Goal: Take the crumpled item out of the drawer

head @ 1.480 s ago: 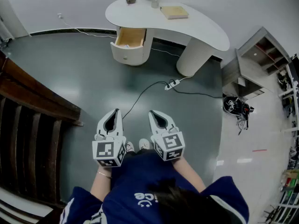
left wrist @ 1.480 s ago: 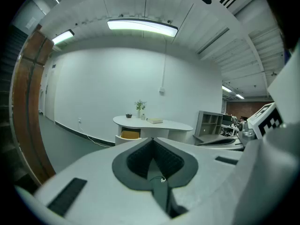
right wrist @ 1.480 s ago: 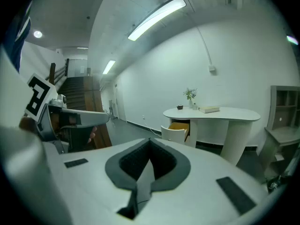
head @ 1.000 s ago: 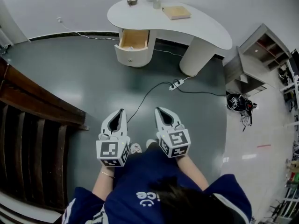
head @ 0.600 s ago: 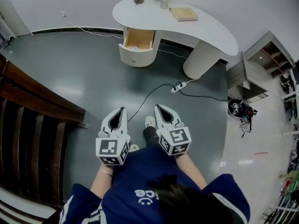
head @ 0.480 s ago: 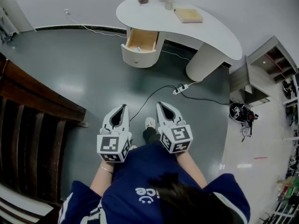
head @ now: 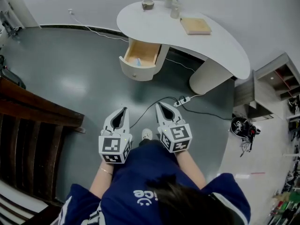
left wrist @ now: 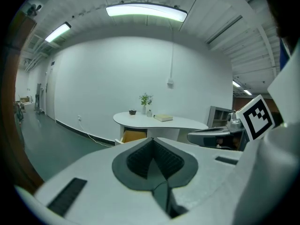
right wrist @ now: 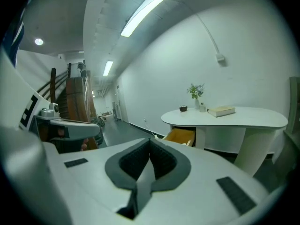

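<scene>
Two grippers, both empty. The left gripper [head: 123, 110] has its fingers pressed together with nothing between them in the left gripper view, and the right gripper [head: 158, 105] shows the same in its own view.

We see the drawer [head: 133, 72] pulled out of the white pedestal under the tabletop [head: 154, 27]. Its long axis runs from the pedestal toward the lower left of the head view, with the open top facing up. The crumpled item [head: 137, 60] shows only as a small pale bluish speck on the wooden bottom, toward the drawer's front. It is too small for us to tell which way it points or where its long axis lies.

Both forearms reach out from the torso, and the grippers sit side by side but apart over the grey floor [head: 79, 78]. They point toward the drawer and tilt a little below level, with their marker cubes facing the head camera. Both are well apart from the drawer and touch nothing. A shoe [head: 146, 134] shows between them.

On the tabletop we note a book [head: 196, 26], a vase with a plant [head: 174, 8] and a small bowl [head: 148, 3]. A power strip [head: 183, 100] lies on the floor near the right gripper.
</scene>
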The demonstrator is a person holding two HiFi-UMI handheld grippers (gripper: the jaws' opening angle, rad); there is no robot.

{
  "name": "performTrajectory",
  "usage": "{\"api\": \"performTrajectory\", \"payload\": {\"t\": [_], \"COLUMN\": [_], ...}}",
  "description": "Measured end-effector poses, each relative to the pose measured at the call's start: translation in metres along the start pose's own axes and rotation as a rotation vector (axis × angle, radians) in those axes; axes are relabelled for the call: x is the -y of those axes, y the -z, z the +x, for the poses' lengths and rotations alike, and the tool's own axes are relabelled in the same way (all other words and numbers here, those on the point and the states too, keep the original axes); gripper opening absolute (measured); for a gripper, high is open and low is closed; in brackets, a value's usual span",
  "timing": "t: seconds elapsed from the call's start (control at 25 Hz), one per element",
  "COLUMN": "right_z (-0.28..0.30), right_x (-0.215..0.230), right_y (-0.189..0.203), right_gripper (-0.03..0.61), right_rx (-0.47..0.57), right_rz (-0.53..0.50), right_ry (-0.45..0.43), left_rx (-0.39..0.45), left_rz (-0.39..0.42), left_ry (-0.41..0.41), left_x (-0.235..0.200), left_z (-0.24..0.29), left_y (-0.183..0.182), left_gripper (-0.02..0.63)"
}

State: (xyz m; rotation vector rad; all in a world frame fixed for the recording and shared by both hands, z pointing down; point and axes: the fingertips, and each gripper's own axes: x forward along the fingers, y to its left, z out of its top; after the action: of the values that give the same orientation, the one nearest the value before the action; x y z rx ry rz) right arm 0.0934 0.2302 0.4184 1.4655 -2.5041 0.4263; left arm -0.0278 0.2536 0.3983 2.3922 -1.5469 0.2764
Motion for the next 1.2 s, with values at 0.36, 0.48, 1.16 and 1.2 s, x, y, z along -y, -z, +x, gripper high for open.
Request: {"api": "performTrajectory", "payload": {"t": [0.36,0.48,1.16,1.2], "right_z": [0.035,0.042,0.071,0.075], "right_x": [0.059,0.069,0.087,0.090], "right_y": [-0.002,0.000,0.006,0.004], "right_gripper": [0.008,0.008,0.008,0.008], "right_rx": [-0.045,-0.061,-0.102,-0.100], "right_rz": [-0.012,-0.012,-0.027,-0.025], "right_ry": [-0.073,-0.090,-0.091,-0.082], "left_rx": [-0.018,-0.027,-0.078,-0.080], "left_rz": [-0.036,-0.027,-0.031,-0.027], "left_ry": [-0.044,-0.059,-0.030,-0.023], "left_x": [0.013,0.016,0.001,-0.001], "left_z": [0.067,0.080,0.124,0.130], "left_y": [-0.008,-0.009,-0.004,-0.005], "left_gripper": [0.005,0.005,0.005,0.003]}}
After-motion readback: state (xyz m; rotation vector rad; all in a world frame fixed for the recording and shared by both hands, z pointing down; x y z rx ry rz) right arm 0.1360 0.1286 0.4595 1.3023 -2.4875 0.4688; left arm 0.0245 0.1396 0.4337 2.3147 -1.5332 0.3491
